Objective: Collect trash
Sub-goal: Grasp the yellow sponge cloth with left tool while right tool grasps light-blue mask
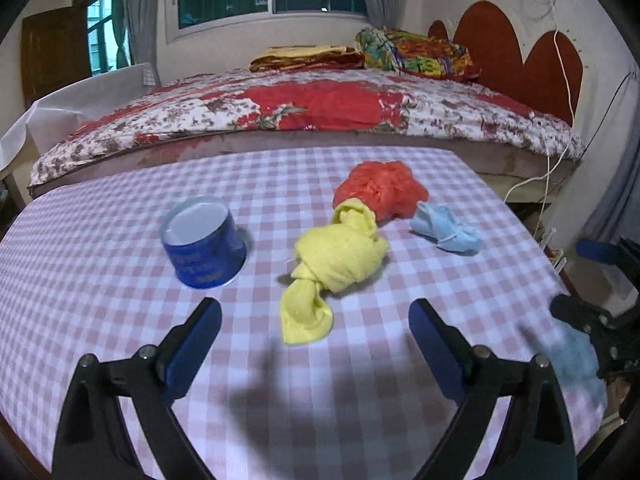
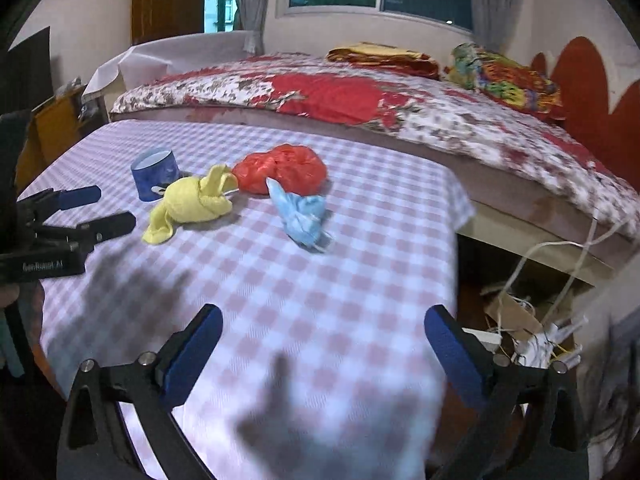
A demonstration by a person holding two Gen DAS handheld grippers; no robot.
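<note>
On the pink checked table [image 1: 120, 272] lie a knotted yellow cloth [image 1: 332, 264] [image 2: 188, 200], a crumpled red plastic bag [image 1: 380, 188] [image 2: 284, 168], a crumpled light blue face mask [image 1: 444, 228] [image 2: 302, 214] and a blue tin cup [image 1: 200, 240] [image 2: 154, 170]. My left gripper [image 1: 316, 316] is open and empty, just short of the yellow cloth; it also shows at the left of the right wrist view [image 2: 98, 208]. My right gripper [image 2: 324, 324] is open and empty over the table's near right part, well short of the mask. Its dark fingers [image 1: 576, 312] show blurred at the right edge of the left wrist view.
A bed [image 1: 320, 108] with a red flowered quilt stands right behind the table. The table's right edge [image 2: 456, 240] drops to a floor with white cables and cardboard [image 2: 532, 320]. A white covered piece of furniture [image 1: 80, 100] stands at the left.
</note>
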